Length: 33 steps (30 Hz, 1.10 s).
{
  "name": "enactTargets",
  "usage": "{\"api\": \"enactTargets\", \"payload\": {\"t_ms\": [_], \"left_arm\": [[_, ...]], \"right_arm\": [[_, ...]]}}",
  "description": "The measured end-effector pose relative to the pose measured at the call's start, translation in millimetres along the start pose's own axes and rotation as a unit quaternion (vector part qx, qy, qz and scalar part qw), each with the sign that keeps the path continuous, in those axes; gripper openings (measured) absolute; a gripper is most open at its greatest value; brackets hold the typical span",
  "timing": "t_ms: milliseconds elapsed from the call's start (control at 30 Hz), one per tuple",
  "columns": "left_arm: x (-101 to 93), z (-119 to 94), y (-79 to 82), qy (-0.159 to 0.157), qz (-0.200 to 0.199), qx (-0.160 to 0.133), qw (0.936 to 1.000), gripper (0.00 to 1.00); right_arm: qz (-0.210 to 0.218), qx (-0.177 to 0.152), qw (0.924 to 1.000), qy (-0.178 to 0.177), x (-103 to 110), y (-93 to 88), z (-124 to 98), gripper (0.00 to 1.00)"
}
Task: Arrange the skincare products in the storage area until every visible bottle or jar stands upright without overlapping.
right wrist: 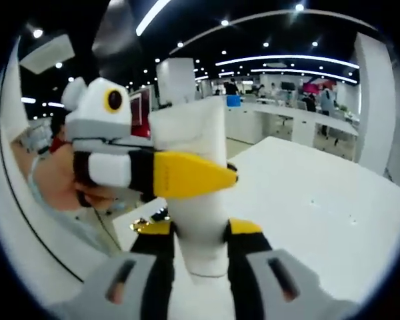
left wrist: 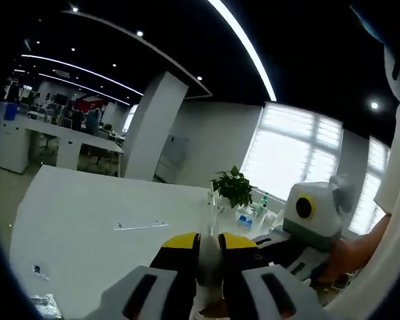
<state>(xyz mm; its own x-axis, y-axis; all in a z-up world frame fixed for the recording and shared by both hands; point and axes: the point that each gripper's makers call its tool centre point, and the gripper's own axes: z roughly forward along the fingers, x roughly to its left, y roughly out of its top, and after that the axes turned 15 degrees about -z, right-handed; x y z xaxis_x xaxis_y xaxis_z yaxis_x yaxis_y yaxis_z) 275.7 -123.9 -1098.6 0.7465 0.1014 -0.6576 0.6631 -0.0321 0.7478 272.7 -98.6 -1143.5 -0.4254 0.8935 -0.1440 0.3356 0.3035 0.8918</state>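
Observation:
A tall white bottle stands upright between the yellow-tipped jaws of my right gripper, which is shut on its lower part. My left gripper comes in from the left, held by a hand, and its yellow jaw lies across the bottle's middle. In the left gripper view a sliver of the same white bottle is pinched in my left gripper. The right gripper reaches in from the right, close to those jaws.
A white table spreads below both grippers. At its far end stand a potted plant and a few small bottles. A paper strip and a wrapper lie on it.

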Motion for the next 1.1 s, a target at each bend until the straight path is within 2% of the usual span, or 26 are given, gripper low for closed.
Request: {"api": "enactTargets", "payload": {"t_ms": [67, 133, 267, 367, 467, 667, 800, 933, 1100], "left_arm": [[2.7, -0.5, -1.2, 0.001, -0.021, 0.000, 0.9998, 0.13], [2.8, -0.7, -2.8, 0.001, -0.001, 0.000, 1.0000, 0.13], [2.9, -1.1, -1.8, -0.002, 0.015, -0.010, 0.9998, 0.15], [7.8, -4.8, 2.9, 0.004, 0.014, -0.018, 0.9997, 0.15], [12.3, -9.1, 11.3, 0.010, 0.004, -0.035, 0.9993, 0.20], [14.2, -15.3, 19.6, 0.013, 0.015, -0.048, 0.9986, 0.32], [25.8, -20.8, 25.3, 0.038, 0.014, -0.059, 0.9974, 0.40], [37.5, -28.9, 28.9, 0.063, 0.012, -0.066, 0.9957, 0.40], [49.5, -39.0, 24.8, 0.090, 0.004, -0.068, 0.9936, 0.40]], "right_arm": [[-0.002, 0.003, 1.0000, 0.008, 0.5, -2.3, 0.9, 0.25], [-0.009, 0.006, 0.9998, 0.014, 1.3, -3.9, 1.7, 0.24], [-0.012, 0.002, 0.9997, 0.020, -0.1, -4.0, 4.4, 0.24], [-0.013, 0.004, 0.9996, 0.026, -2.5, -6.6, 7.8, 0.24], [-0.011, 0.003, 0.9995, 0.029, -8.0, -9.9, 8.8, 0.24], [-0.003, 0.003, 0.9995, 0.032, -23.4, -18.8, 18.4, 0.24], [0.007, -0.001, 0.9995, 0.032, -32.0, -23.1, 27.6, 0.24], [0.007, -0.003, 0.9995, 0.029, -44.9, -26.0, 39.6, 0.25], [0.005, -0.004, 0.9998, 0.020, -66.4, -29.5, 53.2, 0.25]]}}
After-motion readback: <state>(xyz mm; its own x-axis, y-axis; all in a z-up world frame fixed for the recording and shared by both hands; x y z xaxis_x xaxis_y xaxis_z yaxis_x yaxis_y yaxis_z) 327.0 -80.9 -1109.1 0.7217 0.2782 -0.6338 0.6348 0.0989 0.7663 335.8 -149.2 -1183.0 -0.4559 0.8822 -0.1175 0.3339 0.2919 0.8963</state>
